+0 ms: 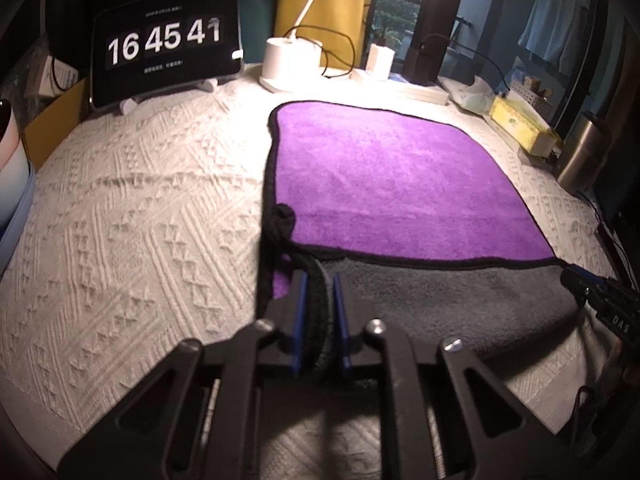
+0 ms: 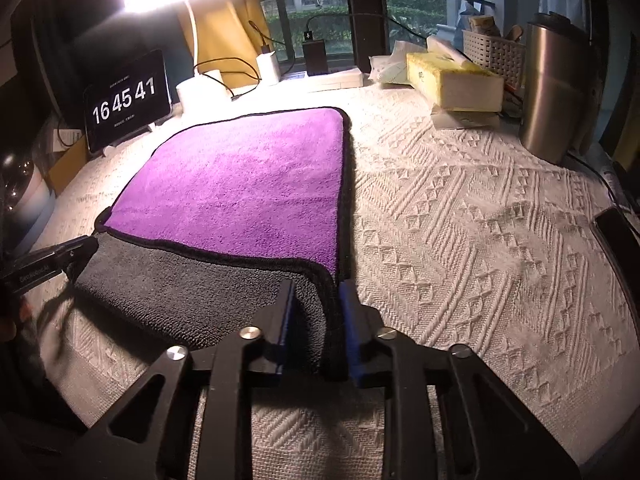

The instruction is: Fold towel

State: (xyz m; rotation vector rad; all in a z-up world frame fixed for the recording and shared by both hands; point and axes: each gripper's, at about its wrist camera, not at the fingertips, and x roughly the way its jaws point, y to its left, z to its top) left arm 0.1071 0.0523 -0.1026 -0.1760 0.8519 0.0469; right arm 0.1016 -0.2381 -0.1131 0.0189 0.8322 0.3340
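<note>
A towel, purple on one face (image 1: 384,176) and grey on the other (image 1: 440,300), with black piping, lies on a white textured cloth. Its near part is turned over so a grey band shows in front of the purple (image 2: 240,184). My left gripper (image 1: 320,284) is shut on the towel's near left corner. My right gripper (image 2: 316,292) is shut on the near right corner, where the grey fold (image 2: 192,288) bunches between the blue pads. The right gripper's tip shows at the right edge of the left wrist view (image 1: 600,300); the left gripper shows at the left of the right wrist view (image 2: 52,260).
At the back stand a tablet clock (image 1: 164,44), a white lamp base (image 1: 292,64) with cables, a charger (image 2: 268,64) and a yellow tissue box (image 2: 452,80). A steel flask (image 2: 556,88) stands at the right. A pale container (image 1: 12,168) sits at the left edge.
</note>
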